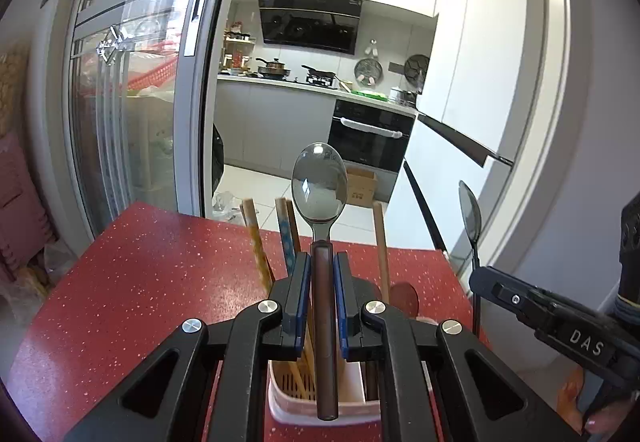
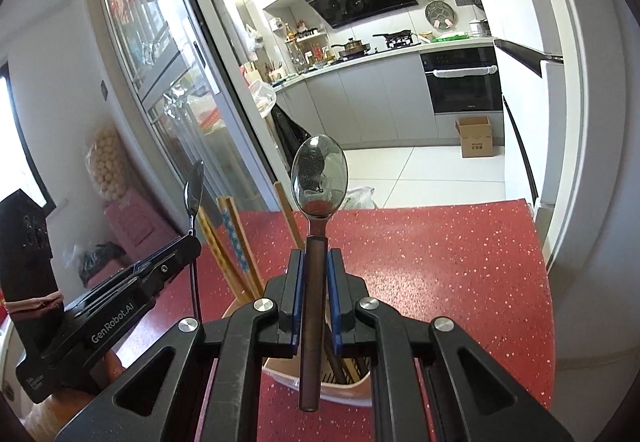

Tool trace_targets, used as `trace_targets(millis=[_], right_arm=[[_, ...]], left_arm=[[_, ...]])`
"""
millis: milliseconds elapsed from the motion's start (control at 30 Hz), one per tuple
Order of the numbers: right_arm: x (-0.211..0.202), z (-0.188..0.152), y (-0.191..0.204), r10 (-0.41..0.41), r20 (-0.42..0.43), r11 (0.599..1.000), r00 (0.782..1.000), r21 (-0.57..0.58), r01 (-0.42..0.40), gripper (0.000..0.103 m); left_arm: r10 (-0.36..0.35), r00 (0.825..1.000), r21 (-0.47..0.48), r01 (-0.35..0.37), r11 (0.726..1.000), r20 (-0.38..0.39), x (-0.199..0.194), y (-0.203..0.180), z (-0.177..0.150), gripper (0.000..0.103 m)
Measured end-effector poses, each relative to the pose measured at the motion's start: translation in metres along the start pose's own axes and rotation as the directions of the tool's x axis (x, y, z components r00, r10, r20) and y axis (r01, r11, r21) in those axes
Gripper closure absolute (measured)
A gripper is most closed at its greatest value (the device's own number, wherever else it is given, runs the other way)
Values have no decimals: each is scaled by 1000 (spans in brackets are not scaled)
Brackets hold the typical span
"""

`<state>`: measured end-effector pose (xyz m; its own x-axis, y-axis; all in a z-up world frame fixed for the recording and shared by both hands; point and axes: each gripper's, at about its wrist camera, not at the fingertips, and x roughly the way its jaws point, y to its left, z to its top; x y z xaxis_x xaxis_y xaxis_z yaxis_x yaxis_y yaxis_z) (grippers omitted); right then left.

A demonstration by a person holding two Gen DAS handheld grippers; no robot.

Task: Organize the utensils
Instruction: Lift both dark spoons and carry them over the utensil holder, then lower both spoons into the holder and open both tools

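In the left wrist view, the left gripper is pinching a spoon by its dark handle, bowl standing up at twelve o'clock and the handle running down between the blue pads. Directly below, at six o'clock, a pale utensil holder is sitting on the red speckled table, with chopsticks and a wooden stick poking up out of it behind the fingers. At three o'clock the right gripper is reaching in from the edge, holding a second spoon upright by its thin stem.

In the right wrist view, the right gripper is clamping its own spoon by the brown handle, bowl up at twelve o'clock, the handle's end hanging over the holder at six o'clock. Chopsticks are leaning out of the holder toward ten o'clock. At nine o'clock the left gripper is showing side-on with its spoon held upright above the table. Both spoons are being held in the air above the holder, not inside it.
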<state>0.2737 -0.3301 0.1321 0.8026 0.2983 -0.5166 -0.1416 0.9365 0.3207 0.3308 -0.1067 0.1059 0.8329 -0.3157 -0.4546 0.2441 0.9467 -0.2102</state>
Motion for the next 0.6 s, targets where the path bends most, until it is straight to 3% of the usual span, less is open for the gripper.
trace_targets(millis=[600], right_arm=[[46,-24,13,-136,122,974,983,-165,156,91]], left_arm=[[69,994,28,-72,997,84,32,-8,-27,62]])
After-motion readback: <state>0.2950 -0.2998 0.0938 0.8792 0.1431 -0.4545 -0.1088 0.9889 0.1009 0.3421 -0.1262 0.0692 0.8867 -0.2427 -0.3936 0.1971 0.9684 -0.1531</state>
